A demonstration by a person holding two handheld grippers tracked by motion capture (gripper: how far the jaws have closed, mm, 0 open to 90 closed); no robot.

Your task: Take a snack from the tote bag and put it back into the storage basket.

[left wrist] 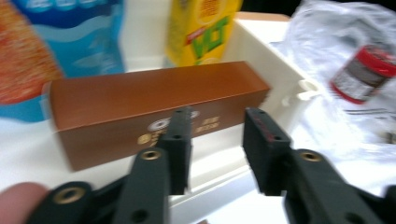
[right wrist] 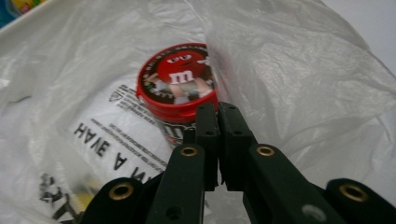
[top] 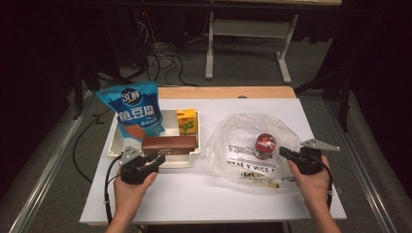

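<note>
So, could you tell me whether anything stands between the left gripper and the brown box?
Only the white bin's low near wall; the brown box rises above it, facing the left gripper's open jaws.

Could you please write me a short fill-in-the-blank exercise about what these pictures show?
1. The brown box lies inside the white ____.
2. The red-lidded candy jar sits inside a clear plastic ____.
3. The right claw has its jaws ____ at the plastic beside the jar.
4. The yellow drink carton stands ____ the brown box, as seen from the left claw.

Missing words: bin; bag; shut; behind
</note>
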